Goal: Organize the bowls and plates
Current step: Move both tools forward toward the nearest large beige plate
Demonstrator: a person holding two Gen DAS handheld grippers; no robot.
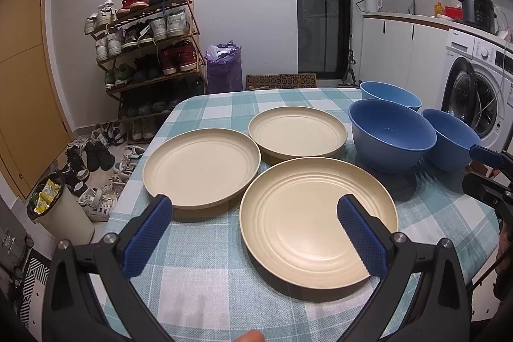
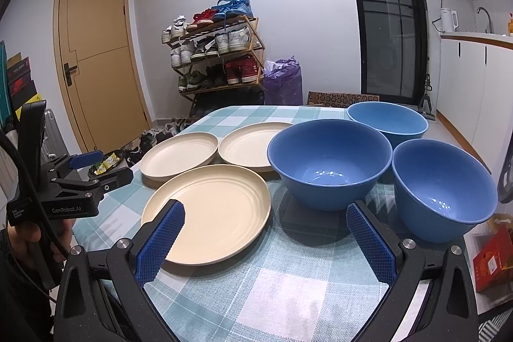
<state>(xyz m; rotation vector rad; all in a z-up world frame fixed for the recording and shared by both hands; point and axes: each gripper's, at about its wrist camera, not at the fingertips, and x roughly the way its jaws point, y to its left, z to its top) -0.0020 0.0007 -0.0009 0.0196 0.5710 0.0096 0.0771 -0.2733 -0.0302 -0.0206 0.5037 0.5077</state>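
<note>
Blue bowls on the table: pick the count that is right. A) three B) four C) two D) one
A: three blue bowls stand on the checked cloth, the near middle bowl, the far bowl behind it and the near right bowl, all apart from the cream plates.

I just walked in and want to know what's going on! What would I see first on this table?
Three cream plates lie spread apart on the checked tablecloth, the nearest plate just ahead of the left tool. Beside them stand three blue bowls, the middle bowl closest to the plates, with the open right tool hovering in front. Behind the table a shoe rack crammed with sneakers catches the eye.
</note>
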